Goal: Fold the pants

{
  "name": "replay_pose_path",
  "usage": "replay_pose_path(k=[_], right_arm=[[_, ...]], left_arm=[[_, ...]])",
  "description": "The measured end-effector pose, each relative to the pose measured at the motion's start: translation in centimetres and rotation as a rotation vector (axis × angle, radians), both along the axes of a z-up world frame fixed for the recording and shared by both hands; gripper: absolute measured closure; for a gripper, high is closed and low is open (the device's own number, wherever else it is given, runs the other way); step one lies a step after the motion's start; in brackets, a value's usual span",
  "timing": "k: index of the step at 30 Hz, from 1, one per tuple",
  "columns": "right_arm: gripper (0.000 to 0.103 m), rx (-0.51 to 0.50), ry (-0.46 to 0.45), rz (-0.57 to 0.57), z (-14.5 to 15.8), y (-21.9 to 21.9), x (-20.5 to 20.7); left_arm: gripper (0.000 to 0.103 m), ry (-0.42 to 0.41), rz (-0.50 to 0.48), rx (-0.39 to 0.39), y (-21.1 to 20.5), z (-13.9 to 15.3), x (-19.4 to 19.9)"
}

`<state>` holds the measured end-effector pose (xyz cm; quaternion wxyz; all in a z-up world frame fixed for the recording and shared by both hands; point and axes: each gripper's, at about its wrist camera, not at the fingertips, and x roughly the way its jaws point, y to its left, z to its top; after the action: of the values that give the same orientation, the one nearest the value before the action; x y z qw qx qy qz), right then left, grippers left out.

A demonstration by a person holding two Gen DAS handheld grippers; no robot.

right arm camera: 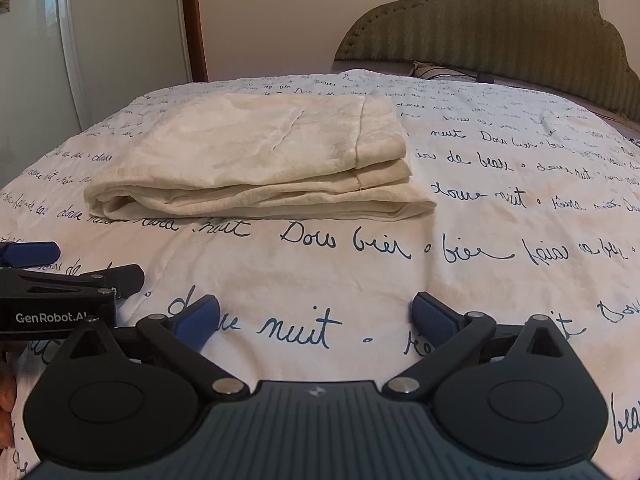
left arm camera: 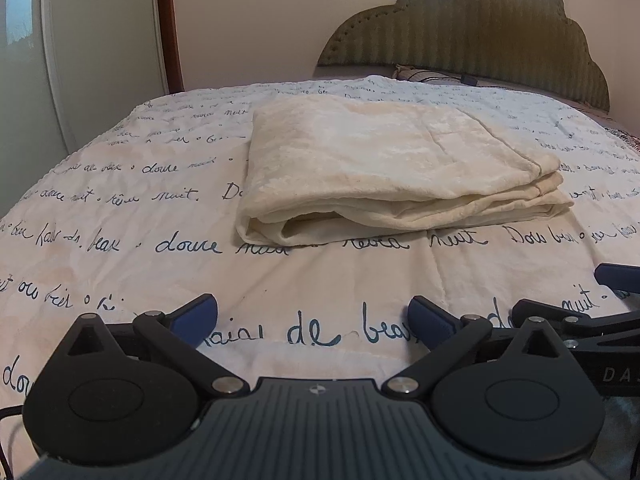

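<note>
Left wrist view shows me the pants [left arm camera: 384,168] lying as a layered cream bundle on the bedspread [left arm camera: 120,208], well ahead of both tools. My left gripper [left arm camera: 312,320] and right gripper [right arm camera: 316,320] both gape wide, nothing between the pads. I judge the folding looks finished, so the job now is to keep clear and not snag that loose near edge. Legs and waistband are hard to tell apart; the far side is hidden.
</note>
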<state>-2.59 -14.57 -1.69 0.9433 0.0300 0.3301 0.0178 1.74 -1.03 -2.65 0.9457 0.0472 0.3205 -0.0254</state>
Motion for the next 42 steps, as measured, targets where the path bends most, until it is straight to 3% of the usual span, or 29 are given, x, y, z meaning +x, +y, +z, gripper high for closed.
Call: replay_pose_path(k=[42], right_arm=[[0.0, -0.012, -0.002, -0.001, -0.08, 0.2, -0.07]], left_arm=[[0.0, 0.011, -0.005, -0.023, 0.29, -0.22, 0.19]])
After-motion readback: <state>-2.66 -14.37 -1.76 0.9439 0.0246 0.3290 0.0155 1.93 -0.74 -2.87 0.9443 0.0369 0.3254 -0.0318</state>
